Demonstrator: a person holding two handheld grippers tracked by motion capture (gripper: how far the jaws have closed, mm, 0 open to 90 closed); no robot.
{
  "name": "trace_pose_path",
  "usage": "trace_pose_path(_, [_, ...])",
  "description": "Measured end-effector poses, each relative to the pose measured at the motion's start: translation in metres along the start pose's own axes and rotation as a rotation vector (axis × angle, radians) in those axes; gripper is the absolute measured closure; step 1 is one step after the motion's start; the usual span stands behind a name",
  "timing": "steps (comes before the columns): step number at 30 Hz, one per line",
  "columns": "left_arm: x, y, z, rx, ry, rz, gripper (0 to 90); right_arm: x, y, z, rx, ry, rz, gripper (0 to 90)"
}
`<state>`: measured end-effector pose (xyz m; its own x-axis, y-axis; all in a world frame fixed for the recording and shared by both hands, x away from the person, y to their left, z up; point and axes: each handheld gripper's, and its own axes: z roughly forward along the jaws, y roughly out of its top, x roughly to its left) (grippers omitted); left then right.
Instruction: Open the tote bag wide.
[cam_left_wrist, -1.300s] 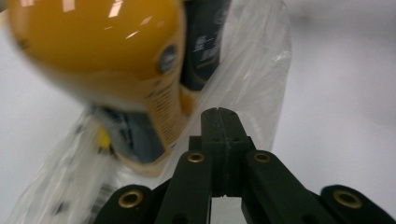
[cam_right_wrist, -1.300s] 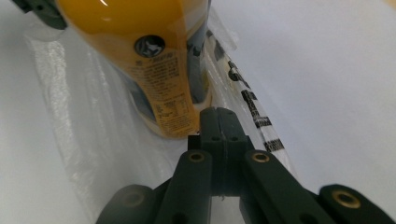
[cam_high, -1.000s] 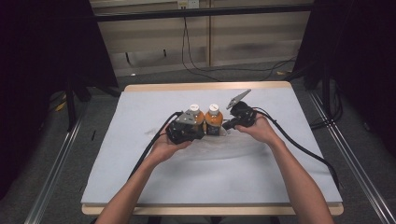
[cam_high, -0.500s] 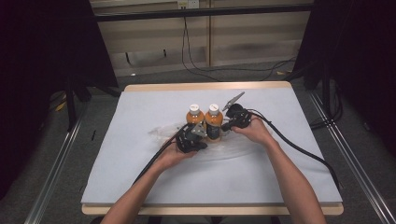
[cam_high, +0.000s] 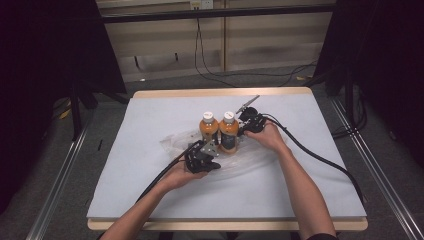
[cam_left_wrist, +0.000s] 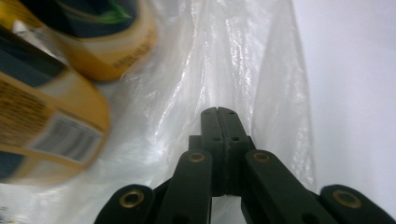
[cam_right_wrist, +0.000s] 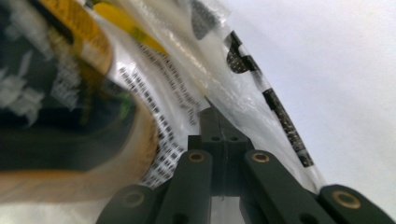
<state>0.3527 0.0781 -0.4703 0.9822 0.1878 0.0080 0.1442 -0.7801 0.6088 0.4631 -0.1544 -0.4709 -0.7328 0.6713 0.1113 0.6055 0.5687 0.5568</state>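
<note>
With both grippers' jaws pressed together pinching the clear plastic bag (cam_high: 175, 142) beside the two upright orange juice bottles (cam_high: 220, 131) mid-table — left gripper (cam_left_wrist: 218, 112), right gripper (cam_right_wrist: 211, 112) — peel the film down evenly, without toppling either bottle.

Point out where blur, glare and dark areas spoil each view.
High view: sharp, table evenly lit, surroundings nearly black. Left gripper view: bottles blurred, glare streaks on the bag. Right gripper view: bottle smeared, bag print partly legible.
</note>
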Motion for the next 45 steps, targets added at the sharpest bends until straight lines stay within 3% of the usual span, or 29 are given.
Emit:
trace_pose_path(5, [-0.009,-0.006,-0.003,-0.018,-0.037,0.006,90.0,-0.006,0.001,0.002,-0.010,-0.010,0.029,90.0])
trace_pose_path(8, [-0.012,-0.007,-0.006,-0.003,-0.065,0.018,90.0,-0.009,0.002,0.003,-0.016,-0.017,0.024,90.0])
trace_pose_path(12, [-0.016,-0.010,-0.007,-0.022,-0.059,0.023,90.0,-0.010,0.005,0.004,-0.015,-0.035,0.035,90.0])
trace_pose_path(13, [-0.016,-0.010,-0.008,-0.009,-0.077,0.029,90.0,-0.011,0.006,0.005,-0.017,-0.040,0.034,90.0])
trace_pose_path(17, [-0.022,-0.011,-0.010,-0.003,-0.071,0.042,90.0,-0.010,0.012,0.008,-0.012,-0.066,0.027,90.0])
trace_pose_path(18, [-0.023,-0.010,-0.011,0.011,-0.092,0.056,90.0,-0.010,0.013,0.009,-0.011,-0.071,0.029,90.0])
trace_pose_path(20, [-0.026,-0.012,-0.011,-0.007,-0.072,0.053,90.0,-0.011,0.014,0.010,-0.012,-0.068,0.040,90.0])
trace_pose_path(25, [-0.027,-0.014,-0.012,-0.009,-0.120,0.057,90.0,-0.015,0.017,0.012,-0.024,-0.071,0.063,90.0])
trace_pose_path(31, [-0.038,-0.015,-0.013,-0.012,-0.101,0.097,90.0,-0.015,0.017,0.014,-0.041,-0.103,0.088,90.0])
trace_pose_path(38, [-0.042,-0.016,-0.014,-0.014,-0.103,0.094,90.0,-0.015,0.021,0.016,-0.044,-0.143,0.106,90.0])
trace_pose_path(40, [-0.041,-0.018,-0.015,-0.015,-0.134,0.085,90.0,-0.014,0.022,0.017,-0.043,-0.157,0.108,90.0])
trace_pose_path(45, [-0.043,-0.020,-0.016,-0.027,-0.135,0.081,90.0,-0.016,0.022,0.017,-0.048,-0.165,0.122,90.0])
